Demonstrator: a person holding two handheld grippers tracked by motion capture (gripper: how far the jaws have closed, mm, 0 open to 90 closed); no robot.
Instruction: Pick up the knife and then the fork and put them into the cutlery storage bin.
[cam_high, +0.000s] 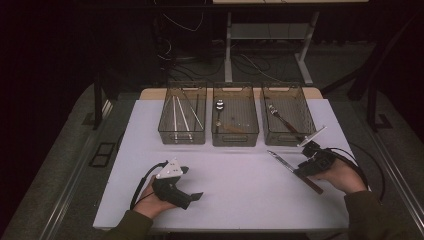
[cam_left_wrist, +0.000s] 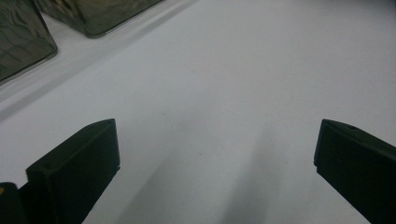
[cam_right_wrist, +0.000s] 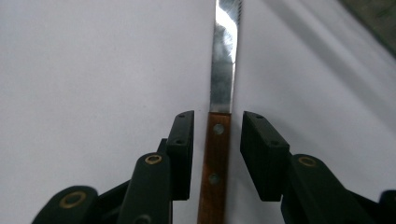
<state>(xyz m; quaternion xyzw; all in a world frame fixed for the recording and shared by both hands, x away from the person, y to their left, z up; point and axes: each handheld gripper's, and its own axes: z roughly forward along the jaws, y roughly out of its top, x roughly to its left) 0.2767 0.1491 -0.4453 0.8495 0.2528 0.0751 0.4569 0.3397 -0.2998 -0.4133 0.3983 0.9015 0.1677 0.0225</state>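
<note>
At roughly 4 o'clock on the white tabletop (cam_high: 235, 185), a steel-bladed knife with a riveted brown wooden handle (cam_right_wrist: 215, 158) is lying flat, blade pointing toward 10 o'clock in the high view, handle end toward 4 o'clock. Right gripper (cam_right_wrist: 215, 140) is straddling the handle just behind the blade joint: one black jaw on each side, both standing slightly off the wood with a thin gap either side, so the pads are not pressing yet and the knife is resting on the table. Person's right hand (cam_high: 345, 177) is sitting over that gripper at the table's 4 o'clock. Left gripper (cam_high: 175, 187) is resting at about 7 o'clock, well apart from the knife, jaws spread wide with only bare tabletop between them. Three clear plastic bins (cam_high: 235, 122) are lined up along the 12 o'clock edge: left bin is holding long thin rods, middle bin a spoon (cam_high: 219, 106), right bin a fork-like utensil with a wooden handle (cam_high: 282, 120). Knife is lying just outside the right bin, at its 6 o'clock.
</note>
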